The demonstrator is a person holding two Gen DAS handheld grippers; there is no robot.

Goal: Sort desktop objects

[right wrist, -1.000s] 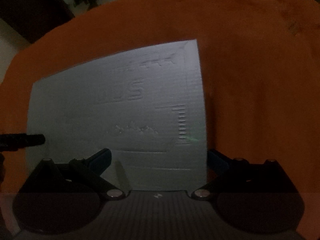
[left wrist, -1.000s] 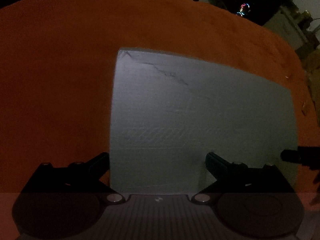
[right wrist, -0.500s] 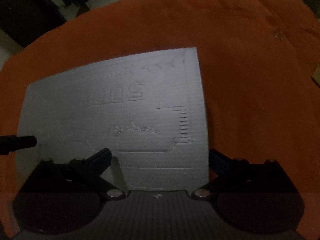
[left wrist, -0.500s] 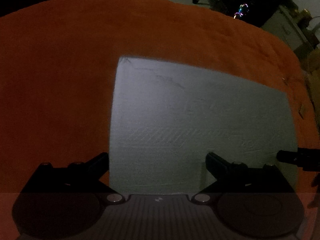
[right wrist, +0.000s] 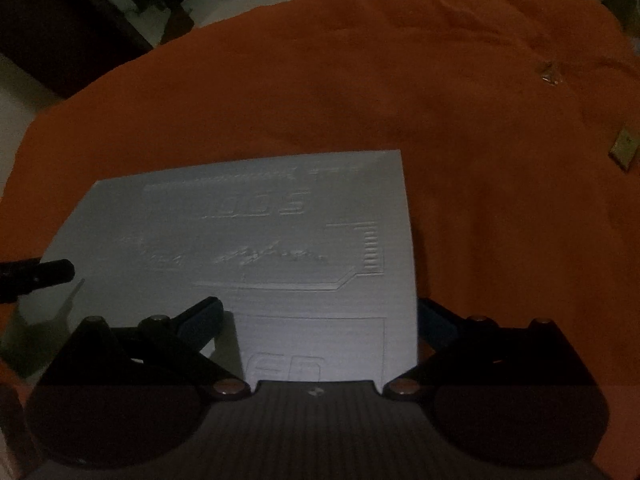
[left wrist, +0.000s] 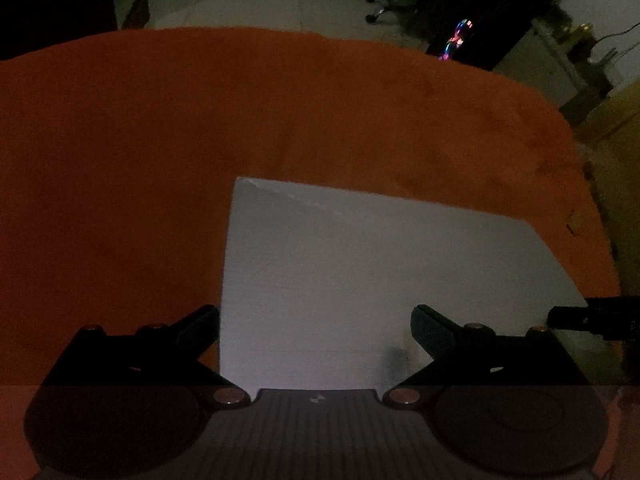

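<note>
A flat grey board (left wrist: 360, 280) with embossed lettering (right wrist: 260, 240) lies on an orange cloth (left wrist: 160, 160). My left gripper (left wrist: 316, 328) is open at the board's near left corner. One of its fingers is outside the left edge and the other is over the board. Open too, my right gripper (right wrist: 318, 320) sits at the near right corner, its right finger past the board's right edge. Each view catches a dark fingertip of the other gripper at its side: the right one (left wrist: 580, 318), the left one (right wrist: 44, 276). Nothing is gripped.
The room is dim. On the cloth to the right lie a small shiny scrap (right wrist: 552, 74) and a small tan rectangular piece (right wrist: 624, 148). Beyond the far cloth edge are pale floor, a chair base (left wrist: 380, 4) and a dark case with coloured lights (left wrist: 456, 40).
Both cameras have tipped up or drawn back: the board sits lower in each view and more of the cloth and room shows. Both grippers stay open.
</note>
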